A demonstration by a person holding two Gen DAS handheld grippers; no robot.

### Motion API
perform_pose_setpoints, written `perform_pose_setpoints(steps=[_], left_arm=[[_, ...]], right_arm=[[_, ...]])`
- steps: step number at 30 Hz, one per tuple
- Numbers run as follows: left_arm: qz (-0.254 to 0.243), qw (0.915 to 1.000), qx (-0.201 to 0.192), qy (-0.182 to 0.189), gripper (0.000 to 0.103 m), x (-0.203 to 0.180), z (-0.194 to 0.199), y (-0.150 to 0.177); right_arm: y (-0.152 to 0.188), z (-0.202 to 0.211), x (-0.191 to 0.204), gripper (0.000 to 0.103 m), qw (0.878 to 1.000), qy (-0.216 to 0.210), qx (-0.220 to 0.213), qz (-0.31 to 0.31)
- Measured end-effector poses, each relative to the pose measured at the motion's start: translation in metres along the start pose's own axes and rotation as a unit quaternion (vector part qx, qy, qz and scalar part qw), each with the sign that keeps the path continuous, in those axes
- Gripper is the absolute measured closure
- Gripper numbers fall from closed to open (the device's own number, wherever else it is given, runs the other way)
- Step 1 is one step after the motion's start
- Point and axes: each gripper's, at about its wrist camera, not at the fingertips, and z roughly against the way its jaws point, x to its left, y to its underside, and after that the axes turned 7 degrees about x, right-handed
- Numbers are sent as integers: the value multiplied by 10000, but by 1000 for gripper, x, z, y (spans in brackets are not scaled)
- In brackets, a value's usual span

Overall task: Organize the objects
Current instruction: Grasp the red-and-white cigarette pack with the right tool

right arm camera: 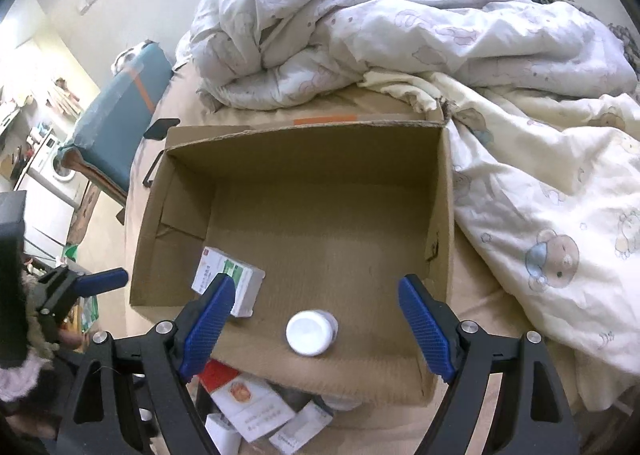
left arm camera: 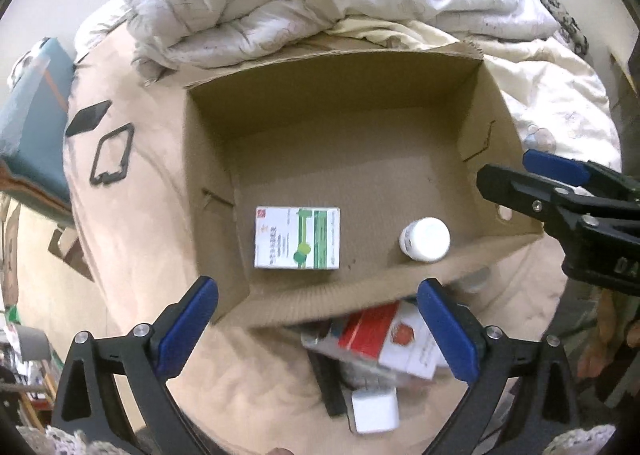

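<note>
An open cardboard box (left arm camera: pixel 400 159) (right arm camera: pixel 320 223) lies on the bed. On its floor are a green-and-white medicine box (left arm camera: pixel 297 238) (right arm camera: pixel 228 281) and a white-capped bottle (left arm camera: pixel 425 239) (right arm camera: pixel 312 332), standing apart. In front of the box's near wall lies a pile of packs: a red-and-white box (left arm camera: pixel 384 339) (right arm camera: pixel 248 403) and a small white box (left arm camera: pixel 374 409). My left gripper (left arm camera: pixel 317 283) (right arm camera: pixel 92 283) hangs open over the near wall, holding nothing. My right gripper (right arm camera: pixel 316 281) (left arm camera: pixel 508 171) is open above the bottle, its pads well clear of it.
A crumpled white quilt (right arm camera: pixel 360 23) is heaped behind the box and a cream bear-print blanket (right arm camera: pixel 552 215) lies on its right. A teal padded seat (right arm camera: pixel 120 119) stands left of the bed. A black phone (left arm camera: pixel 86 117) and a black frame (left arm camera: pixel 112 155) lie on the sheet.
</note>
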Motion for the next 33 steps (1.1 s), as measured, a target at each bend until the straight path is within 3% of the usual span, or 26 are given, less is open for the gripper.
perform_pose_setpoints(steps=[6, 10, 13, 18, 22, 27, 33], left_arm=[[74, 9999, -2, 82, 3, 11, 25, 34], [180, 9995, 152, 194, 3, 21, 21, 52], [267, 9993, 226, 150, 3, 26, 7, 59], [733, 9960, 511, 84, 3, 51, -15, 53], [1206, 9921, 338, 63, 3, 69, -10, 51], [1226, 9906, 573, 172, 3, 73, -17, 59], [1284, 9897, 617, 124, 3, 77, -18, 61]], right_arm=[[18, 18, 6, 14, 9995, -160, 214, 145], [40, 32, 7, 14, 9976, -543, 436, 56], [58, 34, 3, 14, 9967, -548, 592, 22], [78, 14, -12, 14, 9966, -524, 616, -143], [81, -2, -19, 14, 9958, -347, 788, -324], [81, -17, -6, 14, 9935, -406, 1049, -146], [84, -42, 32, 14, 9856, -560, 1509, 511]])
